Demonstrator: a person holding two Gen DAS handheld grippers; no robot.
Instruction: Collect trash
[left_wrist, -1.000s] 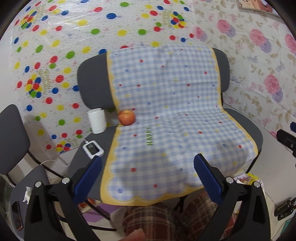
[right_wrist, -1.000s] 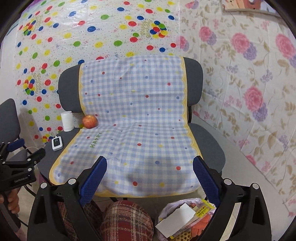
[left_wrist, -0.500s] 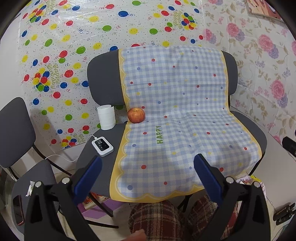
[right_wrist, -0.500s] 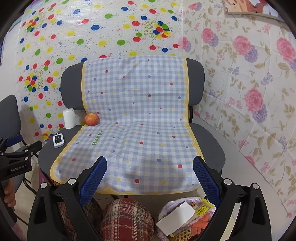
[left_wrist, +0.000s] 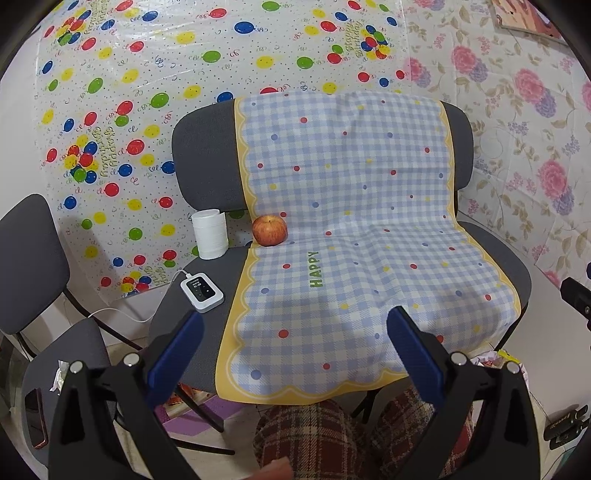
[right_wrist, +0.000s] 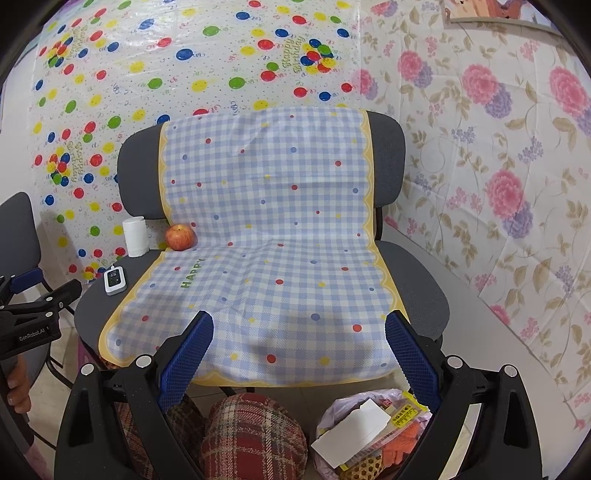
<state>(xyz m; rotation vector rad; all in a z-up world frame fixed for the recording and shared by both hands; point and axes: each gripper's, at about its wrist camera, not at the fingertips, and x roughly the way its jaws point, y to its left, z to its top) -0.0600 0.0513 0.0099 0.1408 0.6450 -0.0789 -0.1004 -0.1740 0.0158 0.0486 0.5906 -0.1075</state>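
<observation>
Both tongs gape wide, nothing between the blue pads: the left gripper (left_wrist: 295, 347) and the right gripper (right_wrist: 299, 350) hang low in frame before the grey chair (right_wrist: 417, 280) draped in a checked cloth (right_wrist: 266, 236). Trash sits lower right in the right wrist view, a bag of wrappers (right_wrist: 369, 435) on the floor. Centre left on the seat: apple (left_wrist: 270, 230), white cup (left_wrist: 209, 233), small white device (left_wrist: 201, 291).

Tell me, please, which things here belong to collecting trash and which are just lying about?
Job in hand:
trash bag, already holding wrappers and card
crumpled paper on the side chair
left gripper and right gripper, jaws open, empty

Probably lying about:
apple
white cup
small white device
checked cloth
</observation>
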